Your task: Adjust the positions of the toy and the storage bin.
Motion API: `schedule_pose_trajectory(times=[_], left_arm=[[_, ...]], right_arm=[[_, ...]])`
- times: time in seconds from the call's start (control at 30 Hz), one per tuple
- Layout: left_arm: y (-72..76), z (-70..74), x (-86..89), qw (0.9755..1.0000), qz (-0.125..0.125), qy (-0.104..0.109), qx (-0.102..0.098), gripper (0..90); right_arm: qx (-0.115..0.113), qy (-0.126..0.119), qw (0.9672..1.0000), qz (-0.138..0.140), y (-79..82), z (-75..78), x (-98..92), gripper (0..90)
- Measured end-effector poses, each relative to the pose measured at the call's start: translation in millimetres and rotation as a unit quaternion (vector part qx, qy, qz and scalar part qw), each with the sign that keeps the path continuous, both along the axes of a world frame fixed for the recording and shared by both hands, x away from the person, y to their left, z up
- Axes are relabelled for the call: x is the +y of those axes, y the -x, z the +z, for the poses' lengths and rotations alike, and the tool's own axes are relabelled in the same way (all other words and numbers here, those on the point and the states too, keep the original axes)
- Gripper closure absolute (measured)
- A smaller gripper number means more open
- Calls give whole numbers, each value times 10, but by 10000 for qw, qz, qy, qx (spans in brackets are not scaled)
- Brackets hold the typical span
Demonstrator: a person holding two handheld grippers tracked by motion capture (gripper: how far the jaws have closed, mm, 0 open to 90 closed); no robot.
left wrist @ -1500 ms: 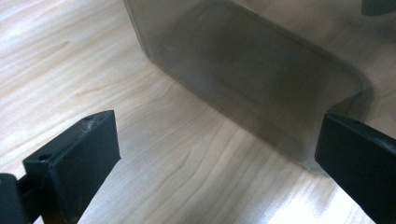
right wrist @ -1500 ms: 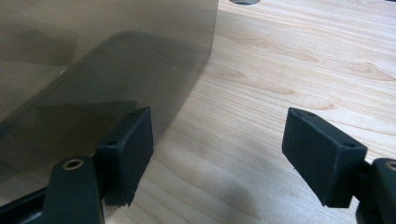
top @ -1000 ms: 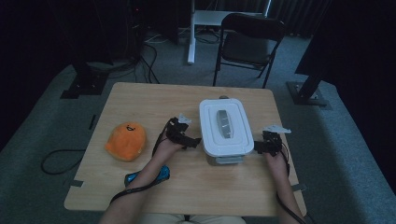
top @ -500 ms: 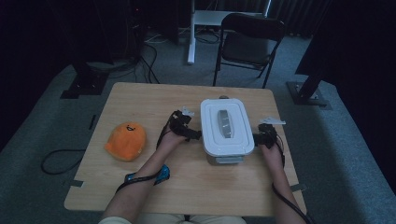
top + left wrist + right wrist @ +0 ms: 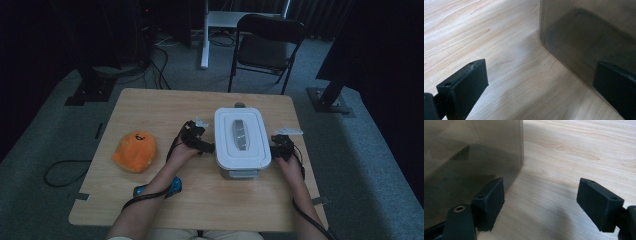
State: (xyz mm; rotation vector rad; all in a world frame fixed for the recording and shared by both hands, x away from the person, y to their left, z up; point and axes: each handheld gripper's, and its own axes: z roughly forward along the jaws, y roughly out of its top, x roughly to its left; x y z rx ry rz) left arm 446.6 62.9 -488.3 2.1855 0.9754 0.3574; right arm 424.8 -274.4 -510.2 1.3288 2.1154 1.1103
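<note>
Wooden tabletop (image 5: pixel 150 107) in a dark room: lidded container (image 5: pixel 241 141) right of centre, long axis running from near edge to far edge. Left gripper (image 5: pixel 206 146) and right gripper (image 5: pixel 276 146) flank it (jaws apart, the right's just closing, nothing clamped).

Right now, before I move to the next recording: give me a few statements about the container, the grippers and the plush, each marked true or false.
1. The container has its white lid on. True.
2. The left gripper is shut on the orange plush toy. False: its jaws stand open beside the container's wall, and the plush lies apart to the left.
3. The right gripper is open at the container's other side. True.
4. The container stands on the chair. False: it stands on the wooden table.
</note>
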Motion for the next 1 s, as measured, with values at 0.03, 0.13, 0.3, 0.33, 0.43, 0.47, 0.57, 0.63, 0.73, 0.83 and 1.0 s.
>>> schedule_pose_trajectory(times=[0.03,0.13,0.3,0.33,0.43,0.47,0.57,0.63,0.73,0.83,1.0], left_arm=[[29,2,1,10000,-7,-3,-17,6],[112,8,11,10000,-75,-38,-38,10],[267,32,6,9996,-197,-167,-100,10],[298,38,6,9995,-214,-201,-115,10],[389,43,12,9993,-241,-232,-138,10],[420,44,14,9992,-259,-245,-158,10],[516,42,24,9992,-292,-234,-162,10],[579,36,36,9993,-288,-200,-162,10],[669,27,65,9994,-263,-162,-176,10],[747,20,96,9995,-252,-133,-166,10],[885,26,119,9991,-330,-183,-212,10]], right_arm=[[-24,2,10000,11,19,-3,4,220],[-52,-56,9999,78,86,-16,4,222],[-62,-71,9998,180,197,-19,5,228],[-88,-49,9998,189,222,-19,9,230],[-99,-65,9996,264,287,-22,9,231],[-113,-58,9995,299,309,-23,12,231],[-105,-73,9991,404,367,-24,9,232],[-97,-114,9988,458,401,-32,6,234],[-109,-154,9985,523,455,-40,21,238],[-145,-154,9981,578,508,-44,40,239],[-178,-83,9974,694,608,-36,67,239]])
